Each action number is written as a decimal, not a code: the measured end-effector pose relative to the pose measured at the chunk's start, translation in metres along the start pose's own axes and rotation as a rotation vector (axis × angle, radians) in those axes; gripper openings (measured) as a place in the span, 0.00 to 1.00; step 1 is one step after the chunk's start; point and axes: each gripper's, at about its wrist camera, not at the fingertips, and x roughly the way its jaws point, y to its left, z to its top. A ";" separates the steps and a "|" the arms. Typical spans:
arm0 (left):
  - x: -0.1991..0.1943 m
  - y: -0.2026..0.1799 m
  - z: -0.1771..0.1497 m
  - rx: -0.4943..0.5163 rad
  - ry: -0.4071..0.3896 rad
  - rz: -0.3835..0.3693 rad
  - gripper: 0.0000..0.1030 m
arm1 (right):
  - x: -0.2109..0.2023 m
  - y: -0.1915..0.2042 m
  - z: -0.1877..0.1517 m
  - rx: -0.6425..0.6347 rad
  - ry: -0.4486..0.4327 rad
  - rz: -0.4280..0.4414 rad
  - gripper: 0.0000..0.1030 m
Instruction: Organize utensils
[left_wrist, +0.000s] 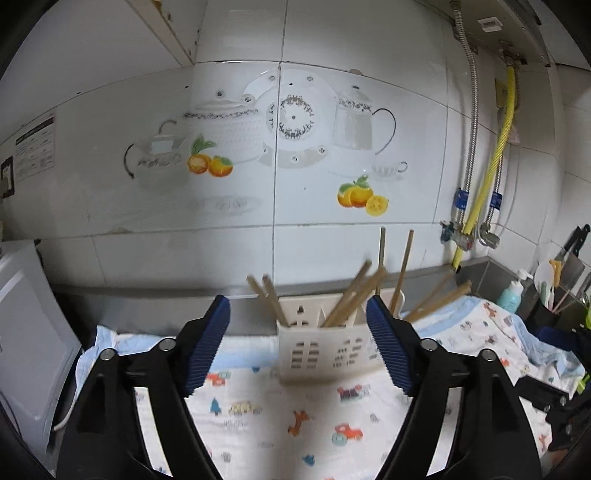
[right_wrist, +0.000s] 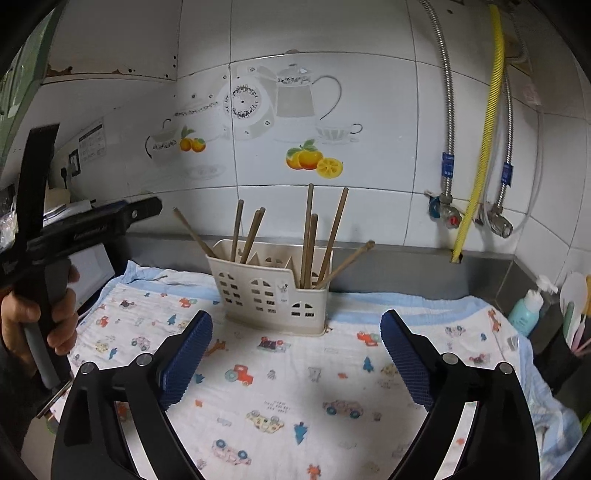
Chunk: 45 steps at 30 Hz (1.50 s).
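A white cloth (right_wrist: 295, 387) printed with little cars and animals covers the counter, its pale blue edge rumpled at the right. On the tiled wall (right_wrist: 369, 206) behind — teapot-and-orange decals (right_wrist: 314, 158), a yellow hose (right_wrist: 487, 122) between two braided metal ones. A teal pump bottle (right_wrist: 526, 308) stands in the right corner.

No text is showing clearly enough to read in either view. The notice (left_wrist: 35, 147) on the left wall tiles is carrying rows of print too small to make out, and the blue tags (right_wrist: 447, 166) on the hoses, the sticker (right_wrist: 283, 290) on the holder (right_wrist: 269, 291) and the pump bottle (right_wrist: 526, 308) are showing marks that stay illegible.
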 end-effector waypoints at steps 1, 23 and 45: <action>-0.004 0.000 -0.003 0.004 -0.001 0.002 0.78 | -0.002 0.000 -0.002 0.007 0.001 0.004 0.87; -0.105 0.027 -0.094 -0.096 0.080 0.053 0.95 | -0.053 0.025 -0.063 0.034 0.003 -0.060 0.89; -0.166 0.015 -0.124 -0.025 0.051 0.098 0.95 | -0.105 0.049 -0.086 0.037 -0.046 -0.080 0.90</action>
